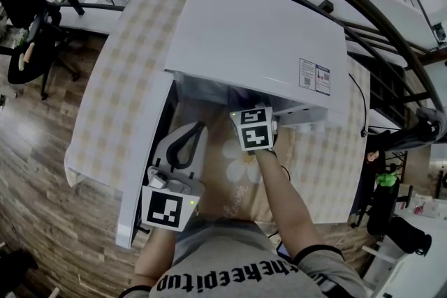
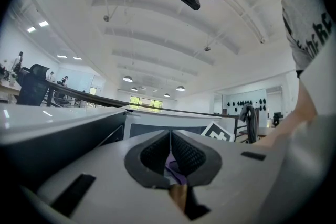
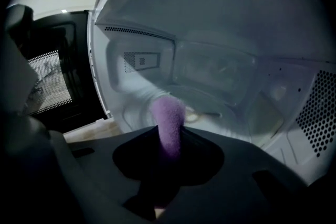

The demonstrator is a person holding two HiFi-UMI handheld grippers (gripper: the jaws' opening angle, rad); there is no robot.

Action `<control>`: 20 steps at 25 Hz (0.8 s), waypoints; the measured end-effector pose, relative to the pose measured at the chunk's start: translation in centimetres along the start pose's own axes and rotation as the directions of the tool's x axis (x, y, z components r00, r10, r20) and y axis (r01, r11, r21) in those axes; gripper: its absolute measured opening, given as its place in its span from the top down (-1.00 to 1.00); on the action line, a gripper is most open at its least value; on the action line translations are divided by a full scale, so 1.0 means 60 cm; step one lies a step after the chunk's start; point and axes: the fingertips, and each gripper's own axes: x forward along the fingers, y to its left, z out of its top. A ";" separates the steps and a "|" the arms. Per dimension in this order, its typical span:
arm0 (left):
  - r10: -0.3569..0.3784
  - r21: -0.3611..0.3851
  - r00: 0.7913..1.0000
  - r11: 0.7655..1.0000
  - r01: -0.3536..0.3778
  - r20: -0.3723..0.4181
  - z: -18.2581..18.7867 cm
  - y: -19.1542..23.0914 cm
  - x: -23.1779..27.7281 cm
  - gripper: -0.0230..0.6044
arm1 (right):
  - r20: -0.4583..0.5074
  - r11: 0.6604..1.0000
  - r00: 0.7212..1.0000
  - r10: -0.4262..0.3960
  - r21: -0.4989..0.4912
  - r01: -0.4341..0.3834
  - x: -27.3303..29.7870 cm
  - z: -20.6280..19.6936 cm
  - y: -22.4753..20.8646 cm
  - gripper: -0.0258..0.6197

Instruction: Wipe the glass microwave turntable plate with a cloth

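Cloth [image 3: 168,113] in right tool [image 3: 169,136], inside microwave [image 3: 236,18].

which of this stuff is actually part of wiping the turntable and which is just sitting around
In the job: purple cloth; right gripper, shut on it; glass turntable plate; microwave, its door open.

Just about: left gripper, held back from the microwave; checkered tablecloth; office chair.

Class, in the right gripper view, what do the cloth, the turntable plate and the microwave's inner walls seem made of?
The cloth looks like soft purple microfibre or fleece: fuzzy matte nap. The plate is probably clear glass: see-through, faint glints. The walls are likely painted metal: smooth, pale, punched with small vent holes.
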 end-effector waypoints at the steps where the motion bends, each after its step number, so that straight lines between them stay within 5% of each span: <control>1: 0.000 -0.002 1.000 1.000 0.000 0.000 0.000 0.000 0.000 0.89 | 0.003 1.000 1.000 0.015 -0.005 -0.015 0.001 0.002 0.006 0.63; 11: -0.004 -0.002 1.000 1.000 0.004 0.000 0.001 -0.001 -0.002 0.89 | 0.043 0.993 0.992 0.118 -0.026 -0.117 -0.007 0.011 0.044 0.63; 20: -0.003 -0.004 1.000 1.000 0.003 0.000 0.001 -0.001 -0.001 0.89 | 0.029 0.985 0.993 -0.115 0.131 0.111 -0.035 0.009 -0.064 0.62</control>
